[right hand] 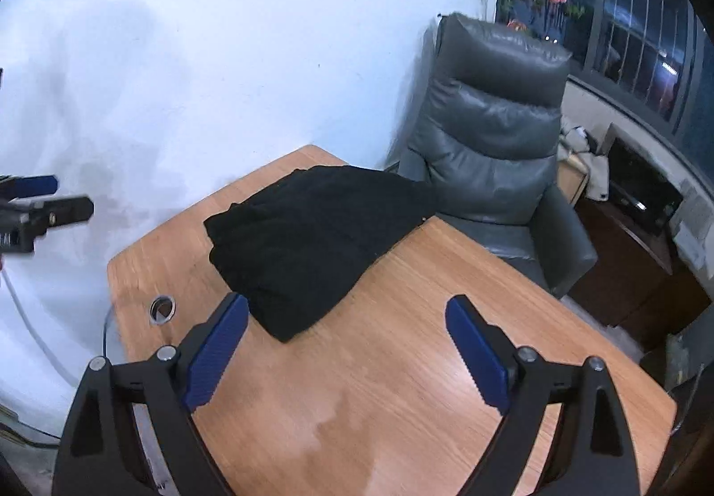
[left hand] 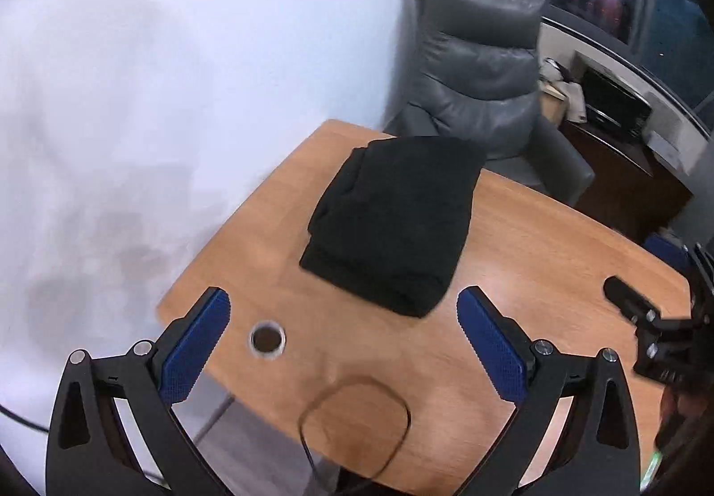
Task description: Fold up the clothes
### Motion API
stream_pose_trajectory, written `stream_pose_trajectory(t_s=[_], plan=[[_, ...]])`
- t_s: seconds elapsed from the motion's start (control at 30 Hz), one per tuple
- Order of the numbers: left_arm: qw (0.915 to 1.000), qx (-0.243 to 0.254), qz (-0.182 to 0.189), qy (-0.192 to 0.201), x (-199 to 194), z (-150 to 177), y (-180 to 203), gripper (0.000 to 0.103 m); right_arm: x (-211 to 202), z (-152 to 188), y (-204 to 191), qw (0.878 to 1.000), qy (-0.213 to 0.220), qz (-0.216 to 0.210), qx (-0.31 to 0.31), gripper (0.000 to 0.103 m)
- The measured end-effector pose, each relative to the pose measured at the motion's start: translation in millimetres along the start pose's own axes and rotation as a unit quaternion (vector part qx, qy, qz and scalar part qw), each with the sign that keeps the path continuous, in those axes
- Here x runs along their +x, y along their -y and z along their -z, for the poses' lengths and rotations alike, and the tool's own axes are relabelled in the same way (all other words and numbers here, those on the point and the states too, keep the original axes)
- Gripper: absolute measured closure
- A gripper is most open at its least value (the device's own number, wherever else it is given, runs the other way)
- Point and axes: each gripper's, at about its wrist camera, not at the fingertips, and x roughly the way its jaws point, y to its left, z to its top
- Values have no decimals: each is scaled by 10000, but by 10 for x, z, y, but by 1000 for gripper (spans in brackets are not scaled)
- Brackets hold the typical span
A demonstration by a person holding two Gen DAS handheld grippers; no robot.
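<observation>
Left wrist view: riding on the left gripper [left hand: 343,308], looking forward and down between its two spread blue fingers, hovering over the table's [left hand: 535,255] near-left corner, facing the wall and the grey armchair [left hand: 482,85].
Right wrist view: sitting on the right gripper [right hand: 347,317], looking the same way from further right, above the table [right hand: 401,339].
Nearness: both hanging near the tabletop, close to the folded black garment [left hand: 392,219] [right hand: 312,237].
Shared ground: both taking in the garment, the cable hole [left hand: 267,339] [right hand: 162,308], armchair [right hand: 491,130], wall, window.
Cross-sight: each catching the other gripper at its frame edge.
</observation>
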Motion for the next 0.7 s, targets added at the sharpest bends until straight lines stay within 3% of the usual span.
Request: stream_pose_trajectory(t_s=[0.2,0.3,0.7], plan=[[9956,-76,-840,414,-591,337,440,0,-478,260,-49,9999,-26,69,-135,9],[9932,-227,-1044,456,-721,403,579,0,-626,344,-44,9998,-72,81,-184,9],[9897,-543,-1154,655,-1074,494,760,0,-931,378,12,9992,19,264,-311,9]])
